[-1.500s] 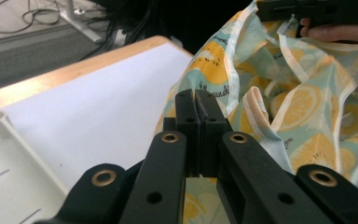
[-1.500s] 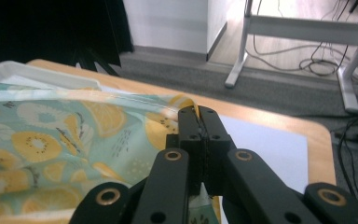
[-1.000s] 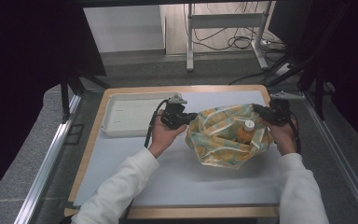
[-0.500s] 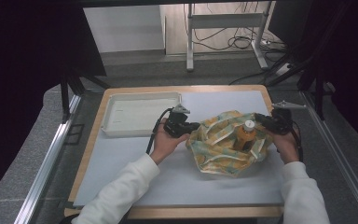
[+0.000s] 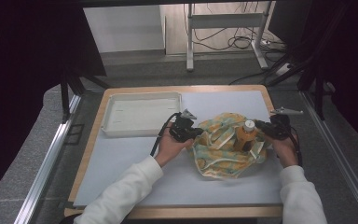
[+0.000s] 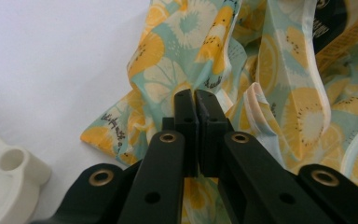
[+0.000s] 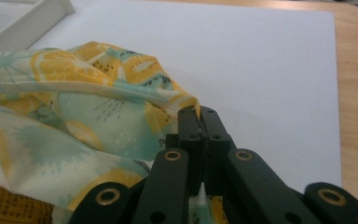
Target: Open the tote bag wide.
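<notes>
- Broadly, the bench (image 5: pixel 135 163) carries a white tray (image 5: pixel 140 114) at its far left.
- A fruit-print cloth bag (image 5: pixel 219 149) lies crumpled right of centre, well apart from the tray.
- An orange bottle (image 5: pixel 245 135) with a white cap stands, apparently, inside the bag.
- The left tool (image 5: pixel 191 134) pinches the bag's left edge, jaws closed.
- The right tool (image 5: pixel 263 127) clamps its right rim.

Bag (image 5: pixel 219 149): thin printed cloth, matt, creased. Bottle (image 5: pixel 245 136): glossy amber plastic, white cap. Tray (image 5: pixel 140 114): smooth white plastic. Tabletop (image 5: pixel 135 163): matt white sheet, wood edge. Left gripper (image 6: pixel 196 100): matt black plastic.
</notes>
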Demonstrator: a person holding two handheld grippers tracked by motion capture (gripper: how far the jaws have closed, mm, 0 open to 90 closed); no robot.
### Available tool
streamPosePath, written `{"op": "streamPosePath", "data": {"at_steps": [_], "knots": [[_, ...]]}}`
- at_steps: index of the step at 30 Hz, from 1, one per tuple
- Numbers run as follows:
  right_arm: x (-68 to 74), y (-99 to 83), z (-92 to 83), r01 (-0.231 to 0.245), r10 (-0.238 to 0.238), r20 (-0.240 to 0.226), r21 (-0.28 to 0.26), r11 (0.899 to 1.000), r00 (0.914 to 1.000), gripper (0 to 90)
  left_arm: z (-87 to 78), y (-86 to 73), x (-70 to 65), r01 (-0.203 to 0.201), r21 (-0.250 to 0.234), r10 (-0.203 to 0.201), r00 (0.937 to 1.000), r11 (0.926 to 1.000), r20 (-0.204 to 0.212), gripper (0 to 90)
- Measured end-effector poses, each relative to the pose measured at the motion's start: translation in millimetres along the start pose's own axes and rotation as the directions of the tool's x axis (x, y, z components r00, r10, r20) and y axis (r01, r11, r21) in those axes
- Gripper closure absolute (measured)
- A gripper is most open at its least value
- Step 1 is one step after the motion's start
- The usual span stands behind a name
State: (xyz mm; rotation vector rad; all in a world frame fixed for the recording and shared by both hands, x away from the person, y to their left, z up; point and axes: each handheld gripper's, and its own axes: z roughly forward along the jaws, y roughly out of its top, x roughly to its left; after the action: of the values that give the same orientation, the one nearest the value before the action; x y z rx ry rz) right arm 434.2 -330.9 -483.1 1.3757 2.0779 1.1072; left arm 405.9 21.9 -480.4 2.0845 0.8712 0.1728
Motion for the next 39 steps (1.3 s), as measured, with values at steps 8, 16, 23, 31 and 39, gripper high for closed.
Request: {"op": "streamPosePath", "data": {"at_steps": [8,16,23,31,39], "knots": [[-2.0,-11.4,3.9,-0.004,0.004,0.008,0.027,1.0,1.0,88.6,5.9,-3.5,-0.6,0.003,0.017,-0.003,1.0,0.9999,0.007,88.1],[-1.7,-10.0,-0.5,-0.001,0.001,0.013,0.014,1.0,0.9999,85.6,2.2,-4.0,0.4,0.003,0.008,-0.003,0.9999,1.0,0.013,85.5],[-3.9,-6.6,-16.7,-0.017,0.018,0.014,-0.046,0.999,0.9997,65.3,-16.0,-2.5,1.0,-0.001,-0.078,0.004,0.9992,0.9969,0.039,63.5],[-2.8,3.5,-63.4,-0.055,0.065,0.05,-0.183,0.982,0.9966,45.8,-60.5,-0.6,0.4,-0.012,-0.213,0.015,0.9998,0.9769,0.015,38.9],[10.3,1.8,-99.7,-0.04,0.05,0.038,-0.221,0.974,0.9981,44.5,-85.6,-9.5,-7.9,-0.021,-0.232,0.039,0.9967,0.9724,0.071,37.9]]}}
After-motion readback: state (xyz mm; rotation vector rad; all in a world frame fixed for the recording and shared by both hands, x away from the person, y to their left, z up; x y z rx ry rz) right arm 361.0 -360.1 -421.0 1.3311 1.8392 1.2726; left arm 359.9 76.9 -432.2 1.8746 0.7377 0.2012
